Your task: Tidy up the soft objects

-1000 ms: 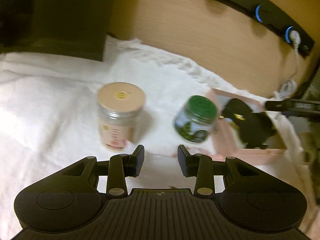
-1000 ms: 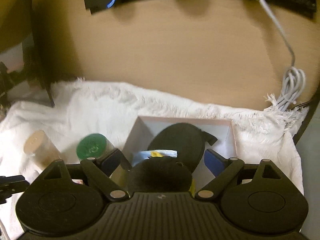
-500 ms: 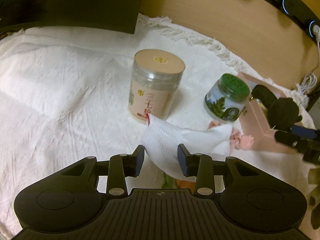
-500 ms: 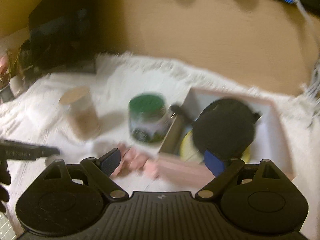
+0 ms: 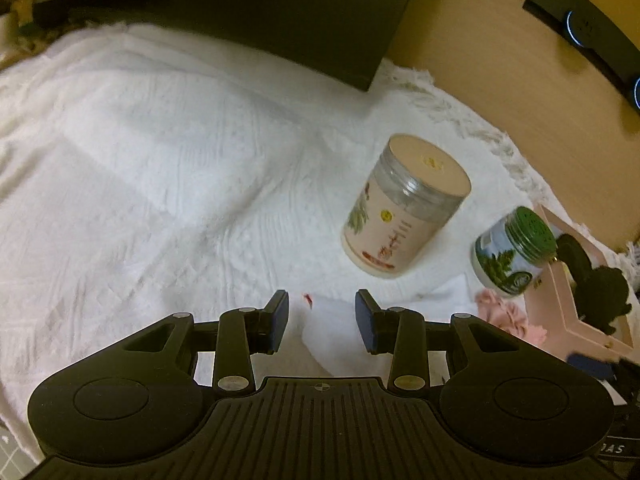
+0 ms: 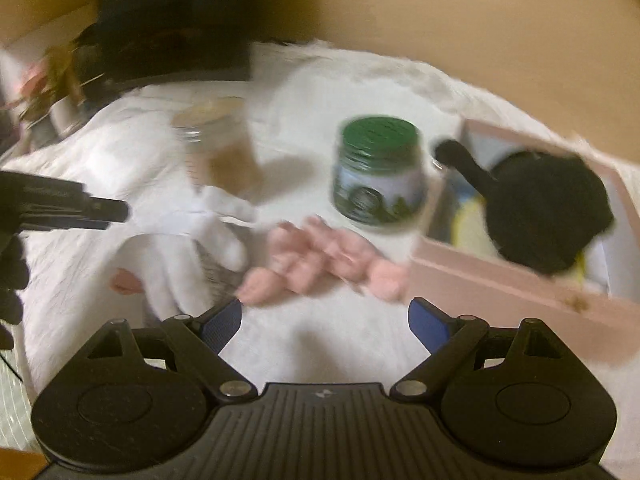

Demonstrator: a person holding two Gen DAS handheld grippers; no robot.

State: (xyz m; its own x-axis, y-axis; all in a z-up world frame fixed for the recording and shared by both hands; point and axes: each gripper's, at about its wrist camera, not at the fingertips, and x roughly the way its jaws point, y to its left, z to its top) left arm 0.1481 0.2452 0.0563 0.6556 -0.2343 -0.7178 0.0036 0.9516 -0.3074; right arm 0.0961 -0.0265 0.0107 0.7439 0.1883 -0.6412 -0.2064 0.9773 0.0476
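A crumpled white cloth [image 5: 336, 332] with a small red mark lies on the white blanket [image 5: 160, 160], right between the fingers of my left gripper [image 5: 322, 320]. The pads stand apart from it, so that gripper is open. In the right wrist view the same white cloth [image 6: 192, 248] sits left of a pink soft piece [image 6: 320, 256]. My right gripper [image 6: 324, 320] hangs wide open just in front of the pink piece, holding nothing. A pink box [image 6: 500, 284] at the right holds a black soft item [image 6: 548, 208]. The left gripper [image 6: 112, 212] shows side-on at the left.
A beige-lidded jar [image 5: 404, 208] and a green-lidded jar [image 5: 512, 256] stand upright behind the soft things, close to the pink box [image 5: 576, 328]. A dark slab [image 5: 240, 12] and a wooden wall with a black power strip [image 5: 580, 28] bound the back.
My left gripper swung left and down, and the white cloth came between its fingers. My right gripper drew back from over the pink box and sank toward the pink piece.
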